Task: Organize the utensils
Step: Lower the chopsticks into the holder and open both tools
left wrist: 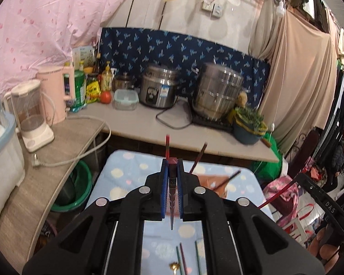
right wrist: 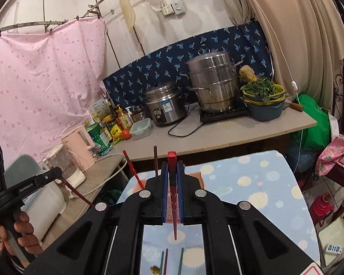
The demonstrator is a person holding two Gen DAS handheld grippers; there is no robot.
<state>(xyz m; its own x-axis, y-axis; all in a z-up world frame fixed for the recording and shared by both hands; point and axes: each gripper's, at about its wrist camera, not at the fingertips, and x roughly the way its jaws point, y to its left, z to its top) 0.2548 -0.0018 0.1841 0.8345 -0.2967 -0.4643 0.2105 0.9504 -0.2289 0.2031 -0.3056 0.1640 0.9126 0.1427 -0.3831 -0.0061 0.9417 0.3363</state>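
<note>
My left gripper (left wrist: 172,160) is shut on a dark maroon chopstick (left wrist: 172,178) that points down between the blue pads, above the dotted blue cloth (left wrist: 130,171). My right gripper (right wrist: 172,163) is shut on a red chopstick (right wrist: 172,183) held the same way. Two chopsticks stand in an orange holder (left wrist: 208,181) just past my left gripper; they also show in the right wrist view: a red one (right wrist: 131,167) and a brown one (right wrist: 156,160). Several loose green and maroon chopsticks (left wrist: 183,259) lie on the cloth below, also seen in the right wrist view (right wrist: 172,261).
A grey counter (left wrist: 130,123) behind holds a rice cooker (left wrist: 159,89), a steel steamer pot (left wrist: 217,91), a clear lidded box (left wrist: 125,99), bottles, a pink kettle (left wrist: 57,91) and a bowl of greens (left wrist: 248,123). A green basin (left wrist: 80,190) sits under the left shelf.
</note>
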